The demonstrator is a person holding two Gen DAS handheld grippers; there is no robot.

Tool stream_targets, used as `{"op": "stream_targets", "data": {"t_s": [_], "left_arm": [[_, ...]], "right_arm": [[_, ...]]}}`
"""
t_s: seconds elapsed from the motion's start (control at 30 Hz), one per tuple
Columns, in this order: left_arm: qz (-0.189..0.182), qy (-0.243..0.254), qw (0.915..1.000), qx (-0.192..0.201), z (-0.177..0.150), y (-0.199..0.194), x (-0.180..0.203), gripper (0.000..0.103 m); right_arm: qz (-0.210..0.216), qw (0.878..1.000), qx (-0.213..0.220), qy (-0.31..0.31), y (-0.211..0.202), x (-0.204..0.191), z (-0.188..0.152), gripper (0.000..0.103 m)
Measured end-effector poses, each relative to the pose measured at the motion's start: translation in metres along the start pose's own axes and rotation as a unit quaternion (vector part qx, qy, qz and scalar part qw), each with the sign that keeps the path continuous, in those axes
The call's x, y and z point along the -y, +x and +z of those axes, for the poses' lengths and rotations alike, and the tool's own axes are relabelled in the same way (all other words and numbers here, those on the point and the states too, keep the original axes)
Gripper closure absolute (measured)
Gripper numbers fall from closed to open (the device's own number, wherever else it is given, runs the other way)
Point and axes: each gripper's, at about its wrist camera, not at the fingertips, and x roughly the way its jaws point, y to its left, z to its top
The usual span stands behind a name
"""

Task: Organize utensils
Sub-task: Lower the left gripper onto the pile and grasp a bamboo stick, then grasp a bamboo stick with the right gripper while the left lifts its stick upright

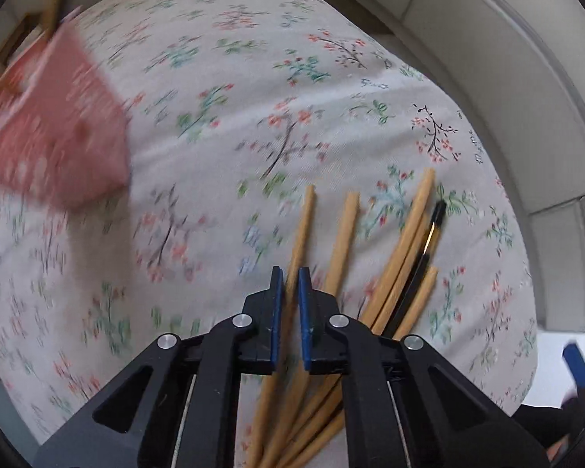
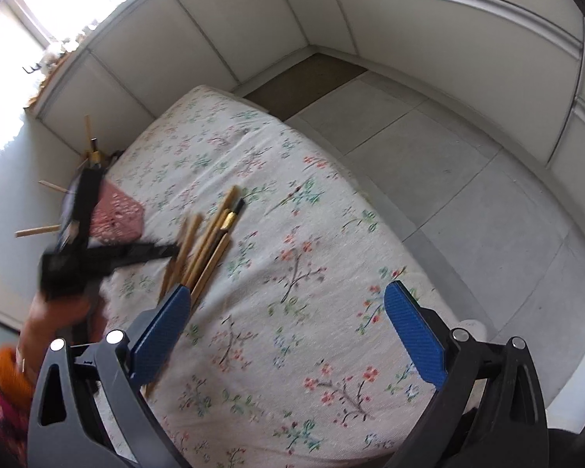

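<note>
Chopsticks: a loose fan of tan sticks (image 1: 341, 241) with one black, gold-banded stick (image 1: 429, 241) among them lies on the floral-cloth surface (image 1: 222, 117), near its edge on your side
Basket: the pink perforated basket (image 1: 54, 132) sits well apart at the far left, blurred, with a few sticks already standing in it
Left gripper (image 1: 290, 284): your jaws are drawn narrow around the leftmost tan stick (image 1: 306, 226), pads at its sides; whether they truly pinch it you cannot tell for sure
Right gripper (image 2: 288, 308): yours stands wide and empty, hovering over bare cloth
Handling: judge the sticks light, stiff, smooth and prone to roll or pivot
Where to hold: take one near its middle, squarely across, so it won't swing or slide out
</note>
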Motion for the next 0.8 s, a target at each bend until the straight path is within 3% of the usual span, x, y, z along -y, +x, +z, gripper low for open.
{"op": "stream_targets", "data": {"t_s": [0.13,0.2,0.33,0.47,0.6,0.67,0.73,0.77,0.8], "left_arm": [[-0.051,-0.050,0.9954,0.064,-0.050,-0.031,-0.028,0.097],[-0.078,-0.062,0.9895,0.104,-0.066,-0.055,-0.038,0.098],[-0.097,-0.070,0.9765,0.179,-0.098,-0.105,-0.060,0.098],[-0.101,-0.071,0.9631,0.239,-0.126,-0.143,-0.063,0.098],[-0.094,-0.068,0.9548,0.274,-0.137,-0.166,-0.069,0.098],[-0.091,-0.073,0.9509,0.287,-0.142,-0.174,-0.076,0.098],[-0.087,-0.075,0.9469,0.300,-0.143,-0.185,-0.081,0.098],[-0.083,-0.075,0.9460,0.304,-0.144,-0.190,-0.084,0.098],[-0.078,-0.075,0.9446,0.310,-0.144,-0.191,-0.088,0.098]], "right_arm": [[-0.004,1.000,-0.013,-0.002,0.018,-0.017,0.021,0.006],[0.023,0.999,-0.037,0.011,0.033,-0.033,0.032,0.006],[0.075,0.993,-0.091,-0.013,0.067,-0.084,0.045,0.008],[0.036,0.991,-0.109,-0.064,0.100,-0.132,0.049,0.009],[-0.020,0.987,-0.119,-0.102,0.127,-0.157,0.049,0.010],[-0.048,0.983,-0.139,-0.109,0.146,-0.162,0.045,0.015],[-0.057,0.979,-0.161,-0.110,0.161,-0.162,0.042,0.025],[-0.061,0.980,-0.150,-0.119,0.160,-0.165,0.041,0.029],[-0.058,0.976,-0.167,-0.127,0.166,-0.170,0.037,0.047]]}}
